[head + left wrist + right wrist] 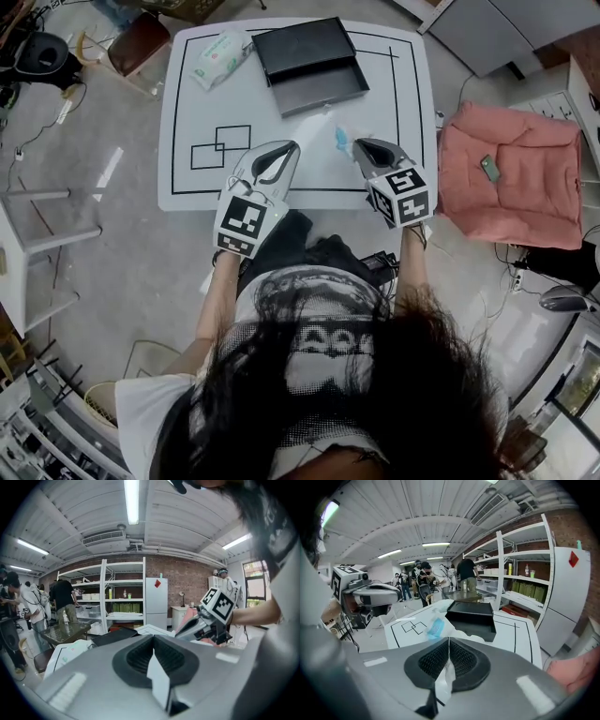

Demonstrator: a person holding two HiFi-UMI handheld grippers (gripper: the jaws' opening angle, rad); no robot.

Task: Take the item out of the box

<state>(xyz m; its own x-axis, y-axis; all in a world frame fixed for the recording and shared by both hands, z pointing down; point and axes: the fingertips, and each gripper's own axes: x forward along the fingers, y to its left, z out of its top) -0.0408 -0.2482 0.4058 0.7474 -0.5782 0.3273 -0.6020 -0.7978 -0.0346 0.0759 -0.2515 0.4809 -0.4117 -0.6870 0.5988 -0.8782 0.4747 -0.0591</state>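
Open room: the counter is bare between the 2 grippers and the box, which lies open at the far edge. A wipes pack lies at the far left corner. 2 outlined squares are just left of the left gripper. A pink cushion lies beyond the counter's right edge.

Pose: both grippers are level with each other above the near edge, tips over the counter, pointing toward the box and tilted down.

Fingers: the right gripper is clamped on the item, a clear packet with a blue part. The item projects ahead of the fingers, outside the box and above the counter. The left gripper fingers are pressed together, and nothing projects from them.
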